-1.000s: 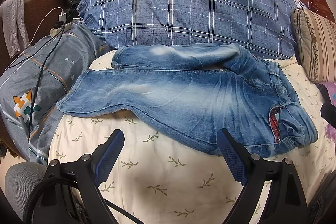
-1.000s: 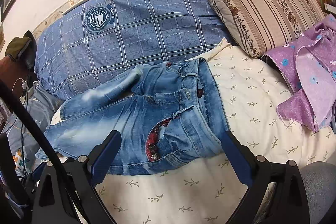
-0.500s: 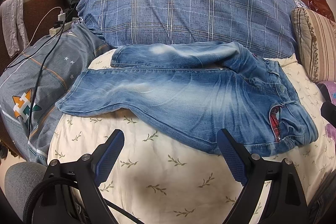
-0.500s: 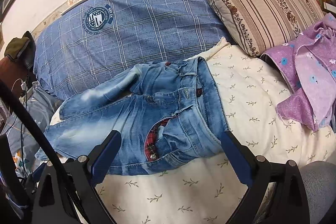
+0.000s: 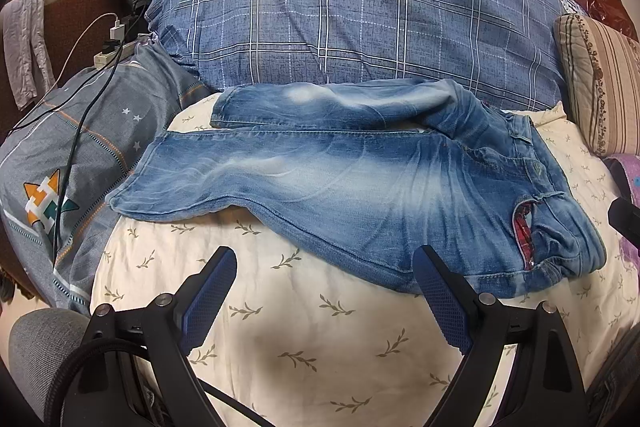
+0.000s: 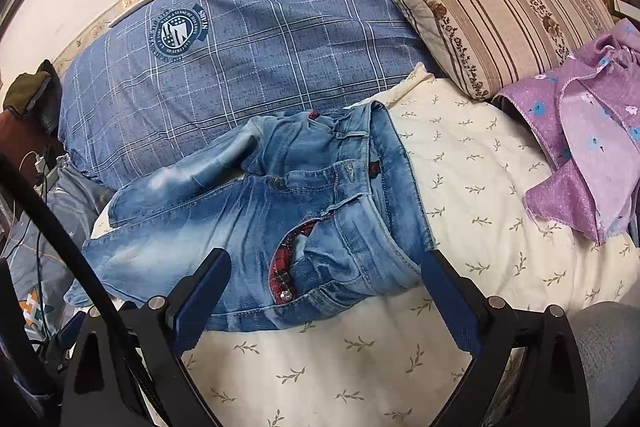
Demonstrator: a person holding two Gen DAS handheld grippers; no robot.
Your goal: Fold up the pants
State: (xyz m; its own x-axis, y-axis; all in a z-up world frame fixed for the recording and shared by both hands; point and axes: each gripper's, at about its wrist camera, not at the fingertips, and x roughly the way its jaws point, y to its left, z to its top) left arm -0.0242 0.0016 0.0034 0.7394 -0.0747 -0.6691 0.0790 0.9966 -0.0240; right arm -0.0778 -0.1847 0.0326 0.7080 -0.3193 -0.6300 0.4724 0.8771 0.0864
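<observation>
Blue jeans (image 5: pixel 340 187) lie spread flat on the leaf-print bed sheet (image 5: pixel 304 339), just in front of the blue plaid pillow (image 5: pixel 360 23), legs side by side. Left gripper (image 5: pixel 324 303) and right gripper (image 6: pixel 324 299) hover near the jeans' front edge, jaws wide, holding nothing.

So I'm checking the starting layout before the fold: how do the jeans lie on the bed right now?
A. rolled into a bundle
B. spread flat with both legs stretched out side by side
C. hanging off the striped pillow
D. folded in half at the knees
B: the jeans lie flat on the leaf-print sheet, both legs running side by side away from the waistband, unfolded.
</observation>
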